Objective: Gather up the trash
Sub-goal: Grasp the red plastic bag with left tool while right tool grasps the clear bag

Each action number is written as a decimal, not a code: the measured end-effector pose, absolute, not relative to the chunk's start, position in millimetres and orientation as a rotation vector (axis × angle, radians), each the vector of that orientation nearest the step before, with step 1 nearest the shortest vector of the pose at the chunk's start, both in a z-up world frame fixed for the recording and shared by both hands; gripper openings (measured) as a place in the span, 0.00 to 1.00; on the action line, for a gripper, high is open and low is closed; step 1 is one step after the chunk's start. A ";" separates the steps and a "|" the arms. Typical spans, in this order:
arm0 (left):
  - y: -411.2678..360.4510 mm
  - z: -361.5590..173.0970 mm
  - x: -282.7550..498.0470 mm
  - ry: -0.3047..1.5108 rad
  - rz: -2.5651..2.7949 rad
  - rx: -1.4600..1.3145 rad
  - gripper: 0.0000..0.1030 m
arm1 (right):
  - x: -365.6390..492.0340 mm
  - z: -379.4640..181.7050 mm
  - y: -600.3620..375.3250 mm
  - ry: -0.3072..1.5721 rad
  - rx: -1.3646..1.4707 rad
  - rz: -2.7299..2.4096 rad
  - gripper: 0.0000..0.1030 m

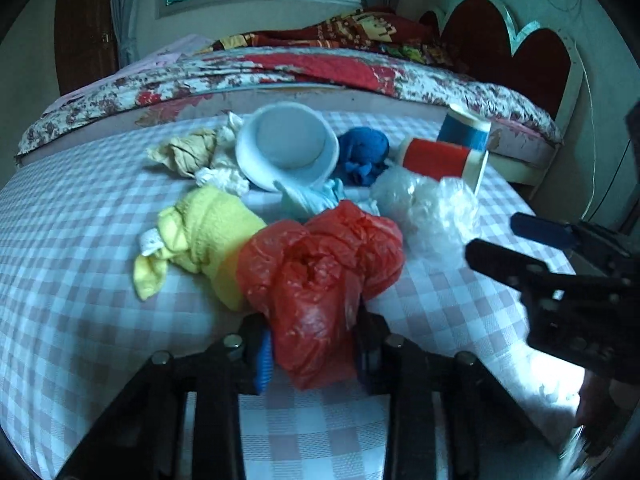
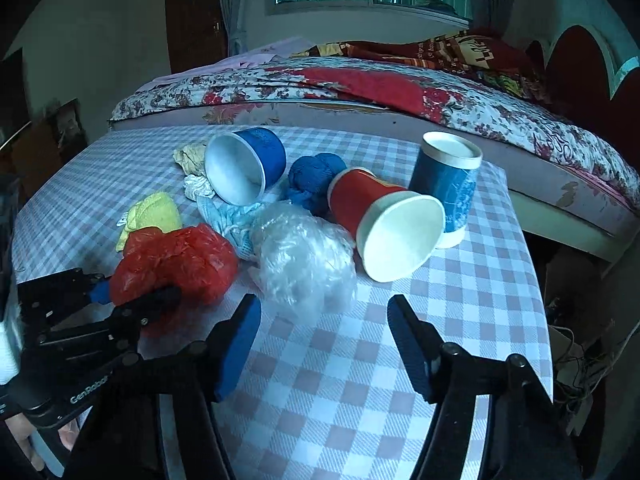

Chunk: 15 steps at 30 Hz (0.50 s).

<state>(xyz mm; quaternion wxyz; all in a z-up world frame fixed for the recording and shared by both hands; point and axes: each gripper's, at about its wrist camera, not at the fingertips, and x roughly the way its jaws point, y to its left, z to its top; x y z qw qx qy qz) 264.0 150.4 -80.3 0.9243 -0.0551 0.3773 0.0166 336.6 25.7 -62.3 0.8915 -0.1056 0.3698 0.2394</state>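
We are squeezing the left tool (image 1: 312,354) onto the red plastic bag (image 1: 320,276), lying on the checked counter (image 1: 80,240) beside the clear plastic wad (image 2: 304,264). Our right tool (image 2: 324,344) is hovering half open, gripping nothing, just short of that wad.

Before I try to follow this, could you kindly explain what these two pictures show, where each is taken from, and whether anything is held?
A person holds a pair of tongs in each hand; a camera on each looks along its fingers. The left camera shows the left tongs closed on a crumpled red plastic bag. The right camera shows the right tongs open, nothing between them, just short of a clear plastic wad. On the checked tablecloth also lie a tipped red cup, a tipped blue cup, an upright blue cup, a yellow cloth and a blue cloth. A bed stands behind.
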 end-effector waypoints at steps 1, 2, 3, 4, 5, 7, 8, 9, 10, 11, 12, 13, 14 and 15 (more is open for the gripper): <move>154.5 -78.9 263.0 0.770 0.041 -0.123 0.32 | 340.2 -64.5 30.1 0.778 -0.220 0.507 0.65; 157.1 -78.3 263.9 0.770 0.042 -0.131 0.32 | 344.3 -67.0 34.8 0.788 -0.219 0.513 0.63; 159.4 -78.5 264.8 0.773 0.042 -0.133 0.32 | 349.1 -70.5 39.7 0.801 -0.218 0.512 0.60; 160.7 -78.7 266.3 0.776 0.043 -0.133 0.32 | 354.1 -74.5 43.7 0.822 -0.211 0.512 0.58; 161.2 -78.8 267.1 0.778 0.040 -0.135 0.32 | 357.7 -77.7 45.7 0.839 -0.201 0.517 0.45; 162.0 -78.9 265.3 0.774 0.027 -0.139 0.32 | 361.2 -83.3 48.4 0.878 -0.169 0.536 0.22; 162.1 -78.4 264.0 0.770 0.025 -0.138 0.31 | 359.4 -83.7 47.4 0.880 -0.153 0.539 0.15; 161.9 -77.7 262.5 0.765 0.022 -0.137 0.31 | 356.5 -82.4 47.3 0.874 -0.150 0.541 0.08; 161.1 -76.8 260.1 0.759 0.018 -0.135 0.31 | 351.6 -80.8 46.2 0.867 -0.151 0.543 0.07; 160.1 -75.8 258.3 0.754 0.014 -0.134 0.31 | 346.2 -78.7 44.3 0.858 -0.154 0.546 0.06; 158.3 -74.9 255.1 0.748 0.013 -0.130 0.31 | 338.6 -76.2 41.6 0.846 -0.158 0.548 0.06; 156.3 -74.2 252.5 0.745 0.011 -0.129 0.31 | 333.0 -74.1 39.0 0.836 -0.159 0.548 0.06; 155.1 -73.6 250.0 0.741 0.008 -0.131 0.31 | 328.6 -72.4 37.0 0.827 -0.160 0.547 0.06; 152.9 -73.4 246.8 0.739 0.007 -0.128 0.31 | 324.1 -70.5 34.5 0.815 -0.162 0.543 0.06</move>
